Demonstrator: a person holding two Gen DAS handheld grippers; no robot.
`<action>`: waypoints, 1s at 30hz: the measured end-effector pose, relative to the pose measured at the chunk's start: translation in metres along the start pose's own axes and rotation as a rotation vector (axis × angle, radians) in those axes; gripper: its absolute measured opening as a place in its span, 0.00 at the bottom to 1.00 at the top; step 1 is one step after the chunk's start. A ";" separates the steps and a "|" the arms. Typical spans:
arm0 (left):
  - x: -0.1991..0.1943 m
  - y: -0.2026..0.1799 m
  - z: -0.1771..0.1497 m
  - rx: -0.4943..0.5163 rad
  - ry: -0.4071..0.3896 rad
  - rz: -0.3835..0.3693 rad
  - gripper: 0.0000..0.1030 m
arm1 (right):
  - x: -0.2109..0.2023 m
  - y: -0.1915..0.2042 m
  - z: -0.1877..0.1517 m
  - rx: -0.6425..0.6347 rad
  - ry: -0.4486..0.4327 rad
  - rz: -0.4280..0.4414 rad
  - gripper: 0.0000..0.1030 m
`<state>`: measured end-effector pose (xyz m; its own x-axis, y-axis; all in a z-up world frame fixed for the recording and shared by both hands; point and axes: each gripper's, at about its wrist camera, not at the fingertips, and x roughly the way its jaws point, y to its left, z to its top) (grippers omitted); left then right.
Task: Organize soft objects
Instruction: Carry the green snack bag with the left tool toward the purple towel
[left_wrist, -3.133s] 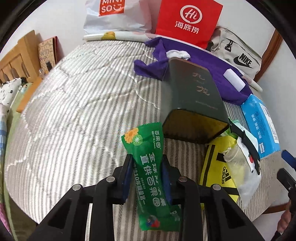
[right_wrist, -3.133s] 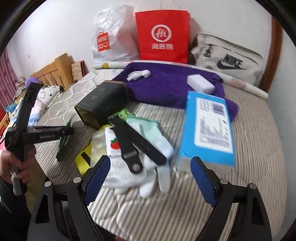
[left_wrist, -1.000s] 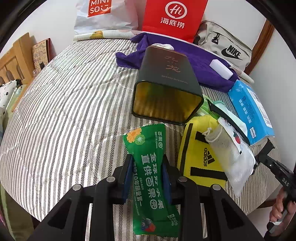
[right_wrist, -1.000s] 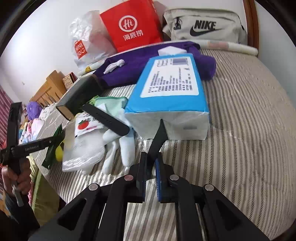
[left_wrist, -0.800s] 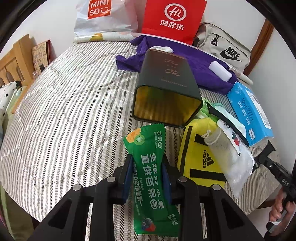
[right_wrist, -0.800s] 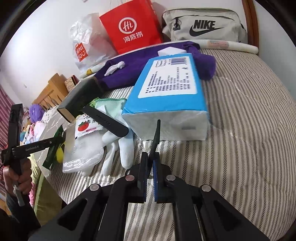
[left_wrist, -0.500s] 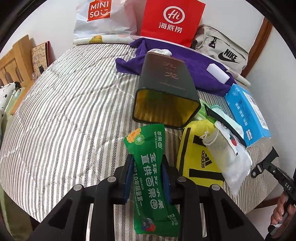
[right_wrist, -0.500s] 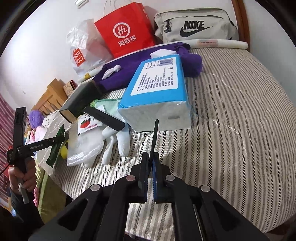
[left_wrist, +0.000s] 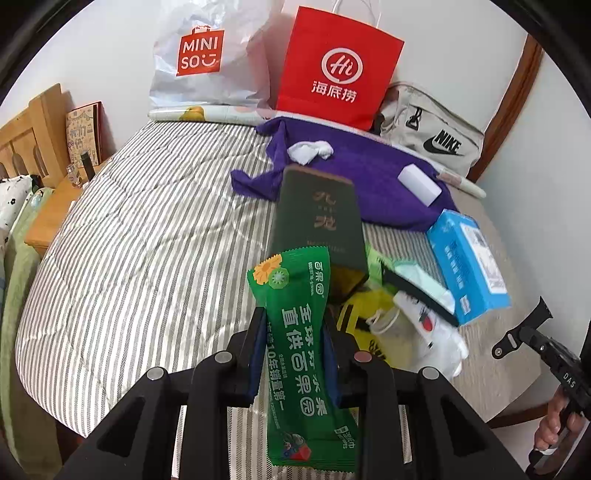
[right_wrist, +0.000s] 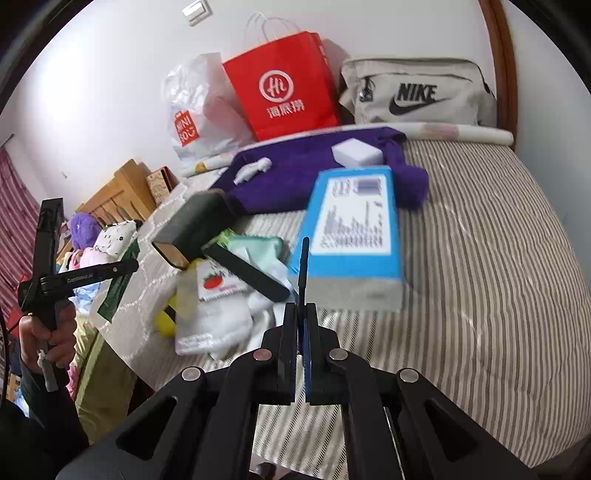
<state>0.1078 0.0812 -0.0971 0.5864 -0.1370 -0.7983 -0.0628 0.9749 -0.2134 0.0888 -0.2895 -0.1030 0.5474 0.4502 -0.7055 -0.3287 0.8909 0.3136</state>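
Clamped in the left tool (left_wrist: 293, 345): a green snack packet (left_wrist: 301, 354), raised above the striped bed (left_wrist: 140, 251), likely bound for the dark box (left_wrist: 317, 218). Right tool (right_wrist: 300, 345) clenched on a black strap (right_wrist: 303, 266), lifted from the clutter.

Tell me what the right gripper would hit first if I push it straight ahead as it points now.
Most likely the blue tissue pack: the shut right gripper points at its near end, with only bare bedcover between. Depth is unclear through the fisheye.
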 end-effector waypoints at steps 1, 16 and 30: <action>-0.001 0.000 0.004 -0.002 -0.001 -0.010 0.25 | -0.001 0.002 0.004 -0.007 -0.002 0.010 0.03; 0.015 -0.015 0.089 -0.002 -0.010 -0.017 0.25 | 0.016 0.008 0.115 -0.090 -0.070 0.000 0.03; 0.053 -0.018 0.149 -0.007 -0.013 -0.004 0.25 | 0.090 -0.015 0.189 -0.083 -0.020 -0.001 0.03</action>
<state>0.2599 0.0821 -0.0514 0.5975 -0.1388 -0.7898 -0.0659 0.9731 -0.2208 0.2882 -0.2514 -0.0514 0.5627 0.4510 -0.6928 -0.3899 0.8838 0.2586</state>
